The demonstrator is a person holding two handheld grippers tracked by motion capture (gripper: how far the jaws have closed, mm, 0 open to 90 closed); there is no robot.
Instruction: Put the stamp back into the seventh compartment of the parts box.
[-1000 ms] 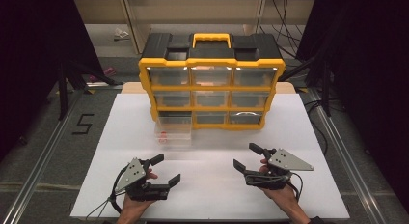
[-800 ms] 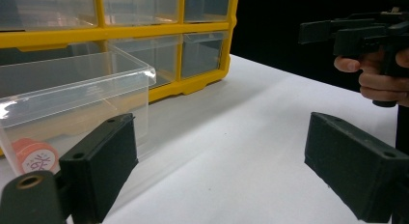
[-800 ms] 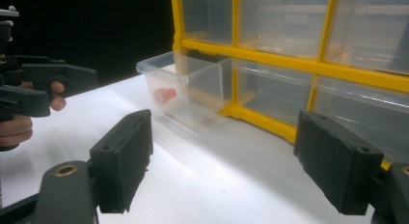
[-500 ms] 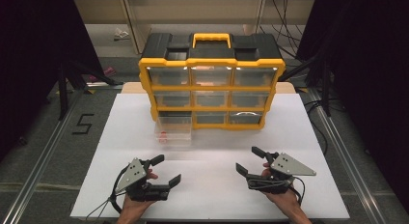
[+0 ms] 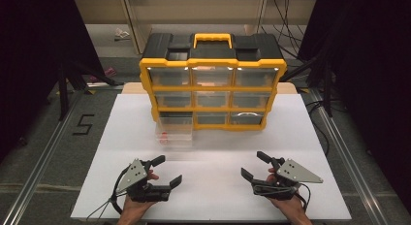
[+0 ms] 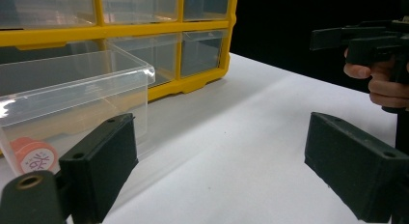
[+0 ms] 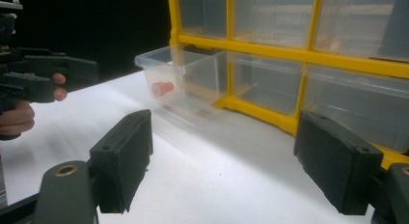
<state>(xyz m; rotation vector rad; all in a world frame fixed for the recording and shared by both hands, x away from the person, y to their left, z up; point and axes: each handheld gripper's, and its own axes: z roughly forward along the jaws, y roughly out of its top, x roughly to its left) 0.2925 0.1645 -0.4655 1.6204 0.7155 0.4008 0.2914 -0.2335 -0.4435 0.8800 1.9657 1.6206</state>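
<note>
Clear plastic is what I'm watching: the bottom-left drawer (image 5: 173, 131) of the yellow organizer (image 5: 213, 84) is pulled out toward me over the white table (image 5: 213, 196), and a small orange-red stamp-like piece (image 6: 33, 155) lies inside it near the front wall.

Starting at the left, my left gripper (image 5: 165, 170) sits low near the table's front edge with its jaws spread wide and nothing between them. In its own view the drawer's front corner is just beyond the near jaw, close but apart.

Moving across, the middle of the table is bare, and the organizer's other drawers look pushed in.

On the right, my right gripper (image 5: 256, 166) is likewise near the front edge, jaws wide and empty, aimed toward the organizer's lower row. From its view the orange-red piece (image 7: 162, 88) shows through the drawer wall, well off to the left.

As I read it, the drawer is already open but the piece has not been touched. What remains is reaching into the drawer, most likely with the left gripper, lifting the piece out and then dealing with the drawer.
</note>
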